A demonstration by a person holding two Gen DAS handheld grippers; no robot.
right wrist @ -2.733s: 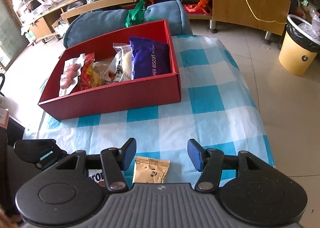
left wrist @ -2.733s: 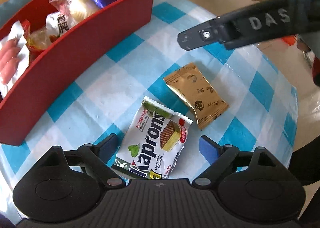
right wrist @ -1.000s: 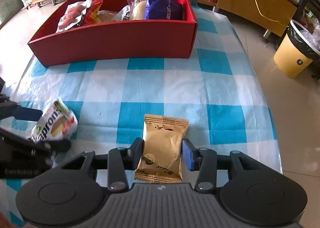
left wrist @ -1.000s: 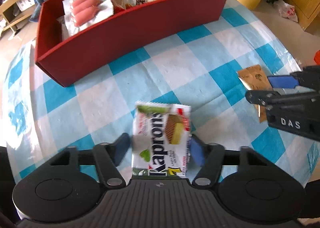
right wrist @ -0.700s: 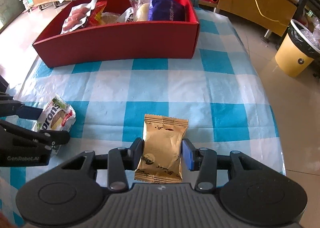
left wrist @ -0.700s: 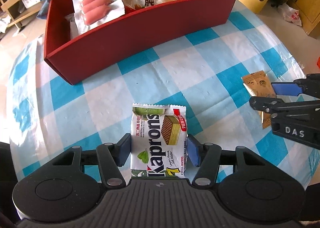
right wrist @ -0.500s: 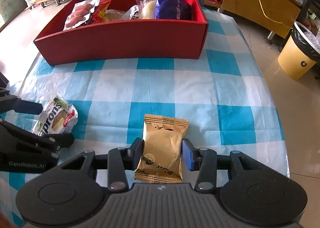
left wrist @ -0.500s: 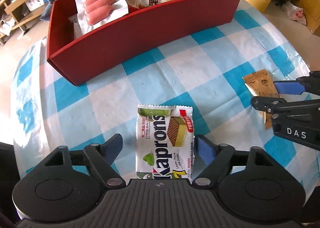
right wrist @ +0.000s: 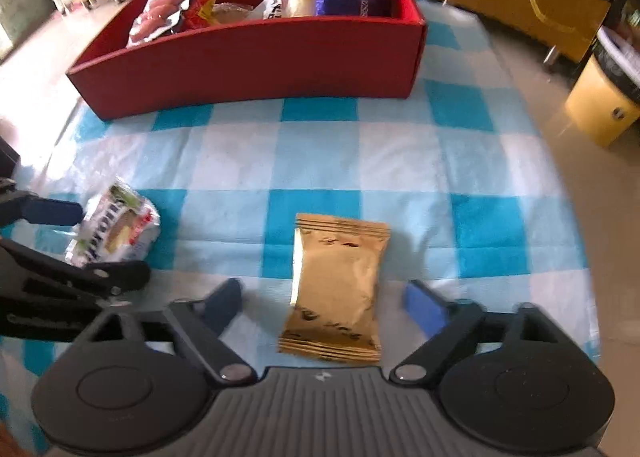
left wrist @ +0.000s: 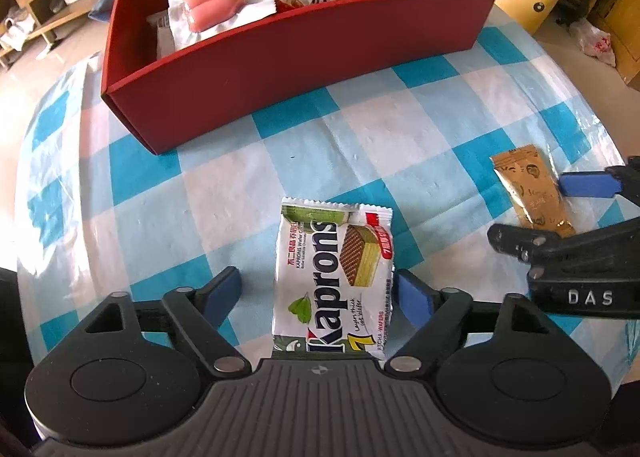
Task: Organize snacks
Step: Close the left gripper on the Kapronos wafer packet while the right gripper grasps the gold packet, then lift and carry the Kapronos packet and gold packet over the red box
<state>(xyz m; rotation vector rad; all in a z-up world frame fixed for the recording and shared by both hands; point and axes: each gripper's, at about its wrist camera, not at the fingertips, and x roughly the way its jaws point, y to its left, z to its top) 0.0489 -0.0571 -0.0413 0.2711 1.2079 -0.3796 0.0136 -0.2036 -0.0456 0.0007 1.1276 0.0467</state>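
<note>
The left gripper (left wrist: 316,289) straddles the white-and-green Kaprons wafer packet (left wrist: 334,277) lying flat on the cloth; its jaws are drawing in slightly, the right pad just at the packet's edge, the left pad apart from it, so nothing is gripped. The right gripper (right wrist: 324,303) stands over the flat gold foil snack pouch (right wrist: 334,289), its jaws spreading, with clear gaps on both sides. Both packets lie loose on the table, well short of the long red cardboard box (left wrist: 280,57), which already holds sausages, a purple bag and other wrapped snacks. To do this step well, I would centre each packet between the pads and pinch across its narrow width, firmly enough that the slick wrapper cannot slide, before carrying it over the box's near wall. The blue-and-white checked plastic tablecloth (left wrist: 380,129) is glossy and slightly wrinkled. Beyond it I see a yellow waste bin (right wrist: 600,109), wooden furniture and a pale tiled floor.
</note>
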